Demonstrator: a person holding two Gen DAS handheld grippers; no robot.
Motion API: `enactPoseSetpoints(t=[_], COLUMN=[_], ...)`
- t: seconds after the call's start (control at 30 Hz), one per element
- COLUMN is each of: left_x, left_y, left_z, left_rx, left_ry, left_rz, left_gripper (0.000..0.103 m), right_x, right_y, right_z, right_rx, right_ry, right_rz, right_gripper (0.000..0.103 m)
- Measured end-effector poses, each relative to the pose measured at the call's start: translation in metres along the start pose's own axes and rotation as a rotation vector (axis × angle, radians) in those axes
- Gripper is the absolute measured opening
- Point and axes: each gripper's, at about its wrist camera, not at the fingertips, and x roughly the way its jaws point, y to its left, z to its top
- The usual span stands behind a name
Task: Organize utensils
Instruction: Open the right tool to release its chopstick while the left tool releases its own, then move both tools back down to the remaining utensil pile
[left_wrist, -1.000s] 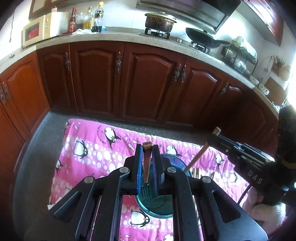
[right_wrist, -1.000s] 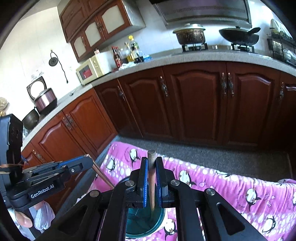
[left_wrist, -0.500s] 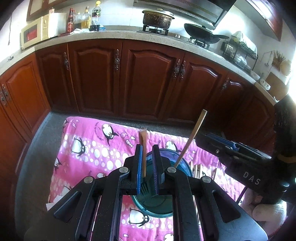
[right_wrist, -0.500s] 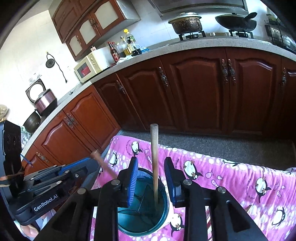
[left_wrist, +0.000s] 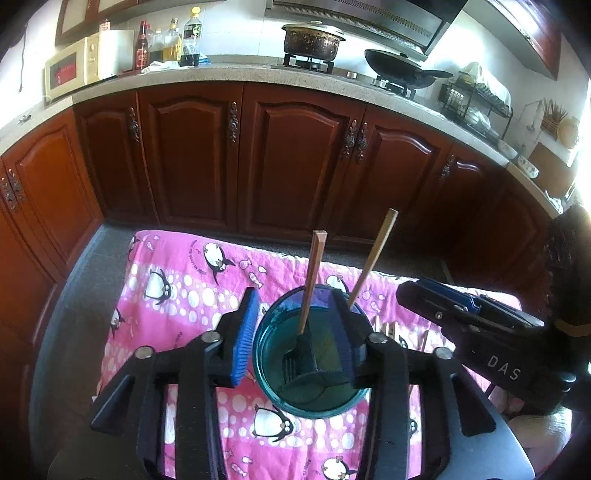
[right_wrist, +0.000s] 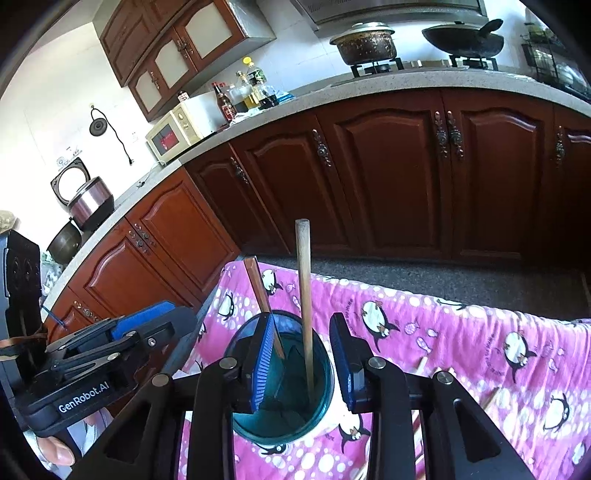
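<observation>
Two wooden-handled utensils (left_wrist: 313, 273) (right_wrist: 305, 291) are standing in the blue cup (left_wrist: 269, 384) on the penguin cloth (left_wrist: 177, 288); both grippers (left_wrist: 293, 332) (right_wrist: 301, 354), jaws just opening, are gripping nothing, seemingly.

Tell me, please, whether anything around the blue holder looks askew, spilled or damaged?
Nothing stands out. The blue holder stands upright on the penguin cloth, with two wooden-handled utensils leaning inside it. More utensils lie on the cloth beside it; nothing is spilled.

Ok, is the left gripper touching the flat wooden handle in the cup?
Apart. The left wrist view shows clear gaps between the left gripper pads and the flat wooden handle, which stands in the teal cup.
</observation>
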Motion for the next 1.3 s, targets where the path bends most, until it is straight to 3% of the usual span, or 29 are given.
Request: enactPoseSetpoints(t=[0.33,0.53,0.83,1.0,1.3], left_x=[-0.026,-0.041,-0.056,-0.044,-0.004], left_y=[-0.021,-0.038,-0.058,-0.066,-0.081], left_z=[-0.019,-0.034,-0.060,-0.087,-0.137], left_rx=[0.038,0.082,0.097,0.109,0.154], left_ry=[-0.027,-0.049,-0.040,0.022,0.128], left_rz=[-0.003,-0.004,-0.077,-0.121,-0.127], left_gripper=[0.045,0.052,0.063,0.063,0.063], right_x=[-0.038,-0.061,-0.089,-0.090,-0.070], right_y=[-0.008,-0.016,-0.042,-0.067,-0.114], right_z=[-0.027,-0.044,-0.078,-0.103,-0.140], right_rx=[0.010,0.017,0.064,0.107,0.194], right_ry=[-0.014,-0.021,-0.006,0.034,0.110], right_rz=[-0.050,-0.085,-0.143,-0.181,-0.222], right_gripper=[0.037,0.038,0.044,0.044,0.044])
